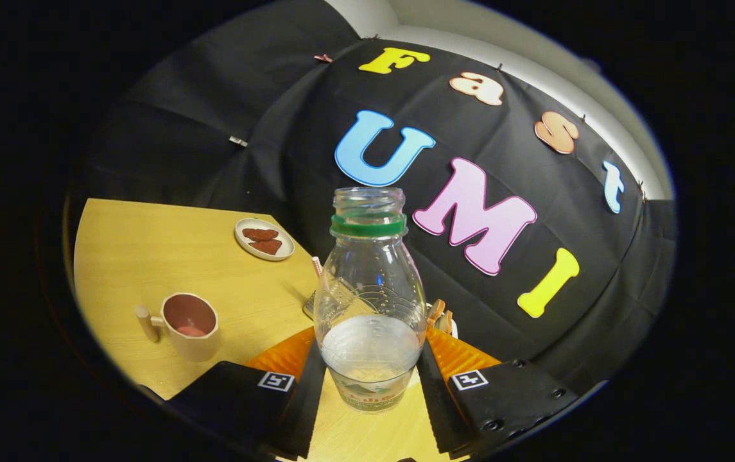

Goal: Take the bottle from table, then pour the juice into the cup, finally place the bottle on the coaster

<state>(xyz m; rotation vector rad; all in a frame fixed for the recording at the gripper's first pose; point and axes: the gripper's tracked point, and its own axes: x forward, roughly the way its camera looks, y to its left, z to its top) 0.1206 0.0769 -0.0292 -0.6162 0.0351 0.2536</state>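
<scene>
Gripping the bottle (370, 301) by its lower body, the hand-held gripper (370, 375) had both ridged fingers pressed against the rounded sides, one on each flank. The bottle was clear, smooth plastic with a narrow open neck, a green ring (368, 226) under the threads and embossed arcs on its shoulder; pale liquid filled only its bottom part, above a printed label band. It stood upright between the fingers, over the yellow wood-grain table (149, 256). Beyond the left finger sat a stout beige cup (189, 324) with a reddish inside and a stubby cylindrical handle. Farther back, a small round white plate (264, 239) held flat reddish-brown pieces, well apart from the cup.
</scene>
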